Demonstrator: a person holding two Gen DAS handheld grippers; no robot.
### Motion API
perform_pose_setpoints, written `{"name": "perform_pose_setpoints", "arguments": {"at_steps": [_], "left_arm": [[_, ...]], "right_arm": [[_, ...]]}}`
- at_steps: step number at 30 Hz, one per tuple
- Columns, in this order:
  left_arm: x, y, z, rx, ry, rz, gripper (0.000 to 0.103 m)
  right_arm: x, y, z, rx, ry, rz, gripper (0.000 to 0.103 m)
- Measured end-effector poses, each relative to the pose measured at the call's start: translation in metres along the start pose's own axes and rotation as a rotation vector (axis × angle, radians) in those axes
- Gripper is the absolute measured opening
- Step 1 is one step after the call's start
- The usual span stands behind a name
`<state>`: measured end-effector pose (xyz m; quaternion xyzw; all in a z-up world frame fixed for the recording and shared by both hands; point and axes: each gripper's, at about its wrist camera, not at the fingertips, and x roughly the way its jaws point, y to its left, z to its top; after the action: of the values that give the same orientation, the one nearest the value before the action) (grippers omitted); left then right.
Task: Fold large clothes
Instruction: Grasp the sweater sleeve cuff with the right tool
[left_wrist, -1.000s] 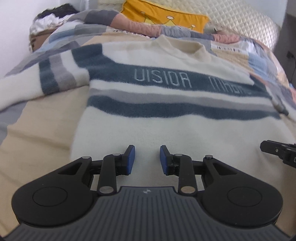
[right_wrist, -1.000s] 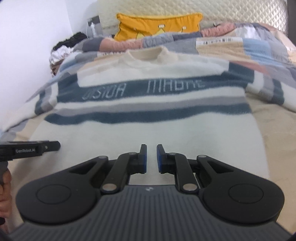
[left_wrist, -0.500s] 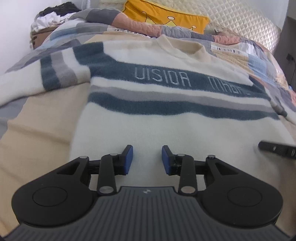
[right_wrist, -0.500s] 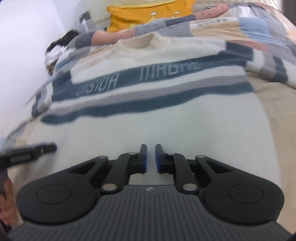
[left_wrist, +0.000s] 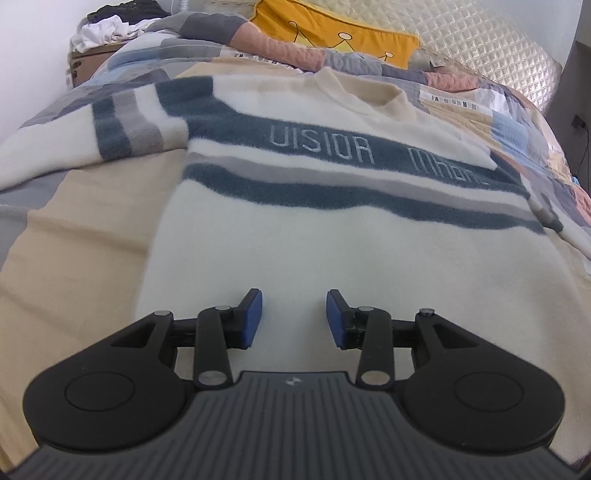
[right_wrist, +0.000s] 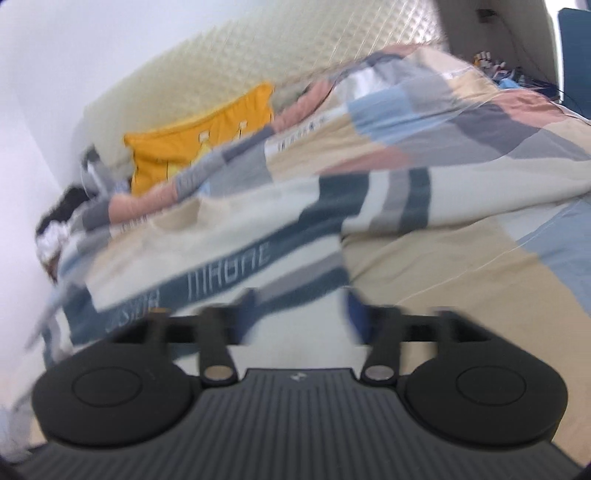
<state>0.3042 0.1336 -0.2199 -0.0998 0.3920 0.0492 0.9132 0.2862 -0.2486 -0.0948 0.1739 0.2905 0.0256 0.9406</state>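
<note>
A large cream sweater (left_wrist: 332, 251) with dark blue and grey stripes and pale lettering lies flat, front up, on the bed, sleeves spread to both sides. My left gripper (left_wrist: 294, 315) hovers over its lower hem, blue pads apart, nothing between them. In the blurred, tilted right wrist view the sweater (right_wrist: 229, 266) runs across the middle with its right sleeve (right_wrist: 406, 199) stretched out. My right gripper (right_wrist: 299, 317) is over the sweater's right side, its jaws opening wide, with only the cloth below showing in the gap.
The bed carries a patchwork quilt (left_wrist: 517, 110) and a beige sheet (left_wrist: 81, 236). A yellow pillow (left_wrist: 332, 33) leans on the quilted headboard (left_wrist: 480, 48). A heap of clothes on a box (left_wrist: 107, 29) stands at the far left by the white wall.
My right gripper went from shut to wide open, rolled and swung toward the sweater's right sleeve. The left gripper's pads spread a little. The right gripper has left the left wrist view.
</note>
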Motion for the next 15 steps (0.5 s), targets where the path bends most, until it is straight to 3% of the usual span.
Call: {"name": "perform_pose_setpoints", "arguments": {"at_steps": [8, 15], "left_arm": [[-0.006, -0.008, -0.007, 0.035, 0.005, -0.020, 0.052], [-0.003, -0.018, -0.009, 0.095, -0.007, 0.001, 0.053]], "right_arm": [[-0.017, -0.050, 0.033, 0.193, 0.016, 0.015, 0.068], [-0.016, -0.146, 0.050, 0.451, -0.016, -0.001, 0.068]]}}
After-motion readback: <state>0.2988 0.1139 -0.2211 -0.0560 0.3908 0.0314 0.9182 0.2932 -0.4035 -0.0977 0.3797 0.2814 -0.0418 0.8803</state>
